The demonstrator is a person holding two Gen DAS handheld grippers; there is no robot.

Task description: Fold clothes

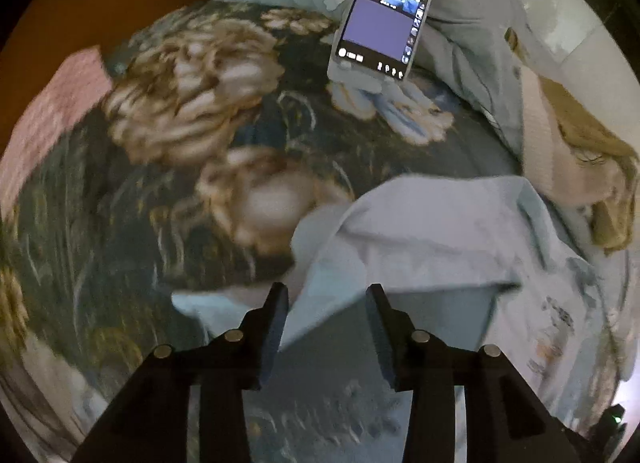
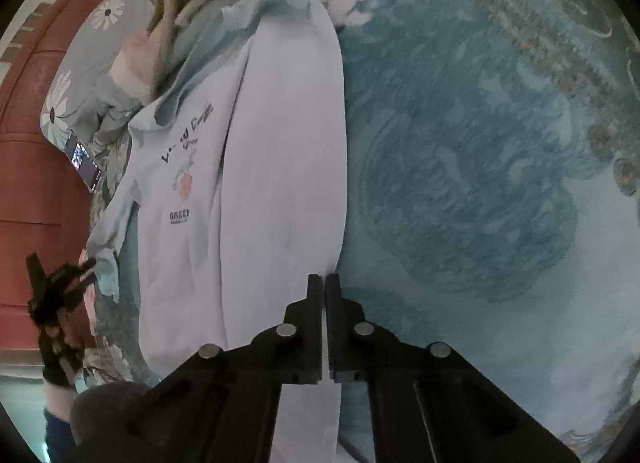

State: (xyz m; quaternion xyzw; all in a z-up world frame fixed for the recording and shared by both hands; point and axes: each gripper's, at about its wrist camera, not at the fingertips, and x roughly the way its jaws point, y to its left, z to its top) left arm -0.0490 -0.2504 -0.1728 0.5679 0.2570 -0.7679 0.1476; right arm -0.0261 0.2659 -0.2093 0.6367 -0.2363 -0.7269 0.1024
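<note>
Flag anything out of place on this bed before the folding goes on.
A phone with its screen lit lies on the floral bedspread beside the pillow, close to the pale shirt. Nothing looks spilled or damaged.

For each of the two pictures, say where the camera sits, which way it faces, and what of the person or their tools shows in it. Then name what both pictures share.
Left wrist view: sits on the left gripper, faces steeply down at the flowered bedspread and a fold of the pale blue shirt; its own two fingers show, apart, nothing between.
Right wrist view: sits on the right gripper, faces down at the shirt laid flat; its fingers show, shut; the left gripper shows at the left edge.
Shared: the shirt, the phone.
</note>
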